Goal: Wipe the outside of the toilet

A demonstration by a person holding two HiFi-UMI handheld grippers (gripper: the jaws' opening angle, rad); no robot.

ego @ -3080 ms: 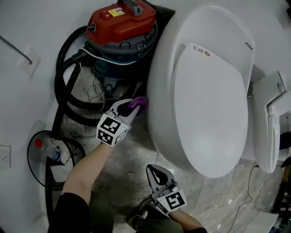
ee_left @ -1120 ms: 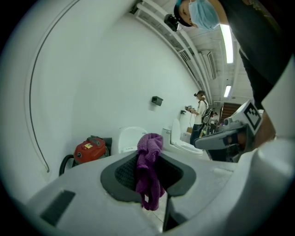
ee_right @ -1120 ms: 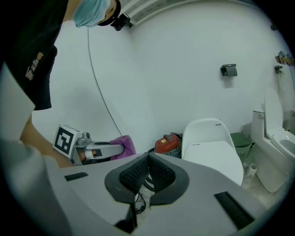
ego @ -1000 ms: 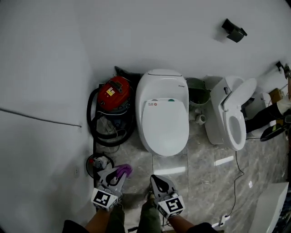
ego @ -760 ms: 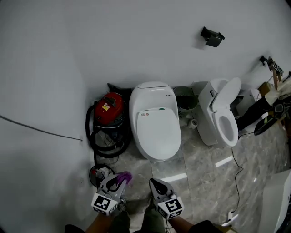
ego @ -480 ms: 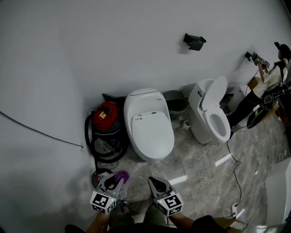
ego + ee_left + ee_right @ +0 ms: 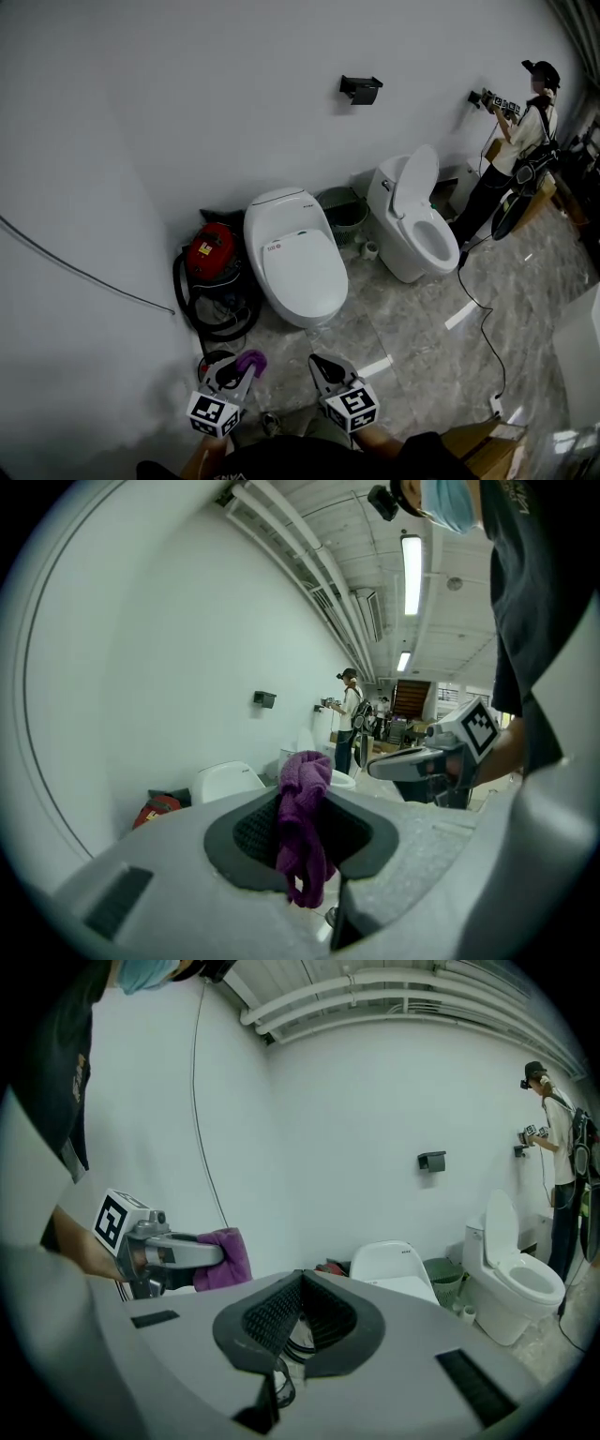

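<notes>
L claw (image 7: 242,366) clamped on purple cloth (image 7: 251,360); R claw (image 7: 318,360) together; toilet (image 7: 295,267) well apart.

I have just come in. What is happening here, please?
A person holds a claw in each hand. The left claw is shut on a purple cloth; the right claw is shut and empty. Both are held low, well apart from the white toilet, whose lid is closed, beside a red vacuum cleaner. Nothing is being wiped at this moment. A second toilet, lid up, stands further right, near another person.
</notes>
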